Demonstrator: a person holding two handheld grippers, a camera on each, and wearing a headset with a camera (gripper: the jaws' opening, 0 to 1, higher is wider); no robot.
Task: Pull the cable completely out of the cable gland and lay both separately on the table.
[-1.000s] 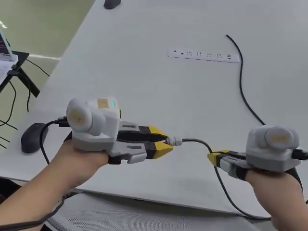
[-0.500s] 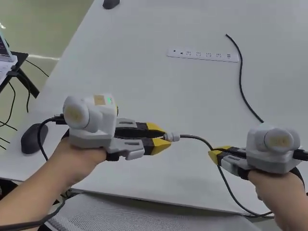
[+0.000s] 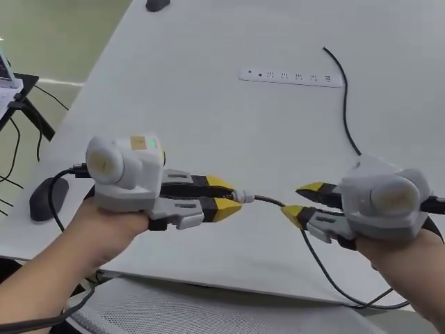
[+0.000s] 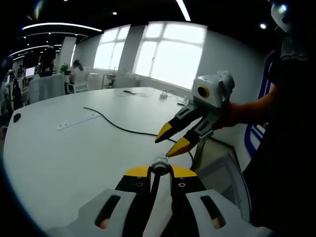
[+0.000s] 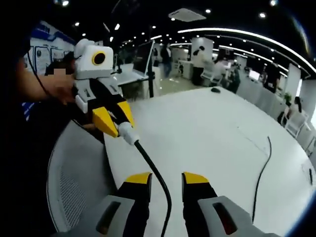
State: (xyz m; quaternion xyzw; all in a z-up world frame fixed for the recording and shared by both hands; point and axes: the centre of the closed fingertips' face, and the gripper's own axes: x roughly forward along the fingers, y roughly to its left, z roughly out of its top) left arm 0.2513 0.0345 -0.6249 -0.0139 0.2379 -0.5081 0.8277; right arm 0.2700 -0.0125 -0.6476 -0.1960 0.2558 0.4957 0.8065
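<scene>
Left hand-held gripper (image 3: 235,196) clamped on white cable gland (image 3: 246,197); right hand-held gripper (image 3: 292,200) open, black cable (image 3: 313,261) between jaws.

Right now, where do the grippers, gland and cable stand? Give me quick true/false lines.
1. The left gripper is shut on the cable gland. True.
2. The right gripper is clamped on the cable. False: its jaws stand open, and the cable runs between them.
3. The cable is fully out of the gland. False: it runs into the gland's end.
4. A power strip lies on the table beyond both grippers. True.
5. The gland lies on the table. False: it is held in the air above the table's near edge.
</scene>
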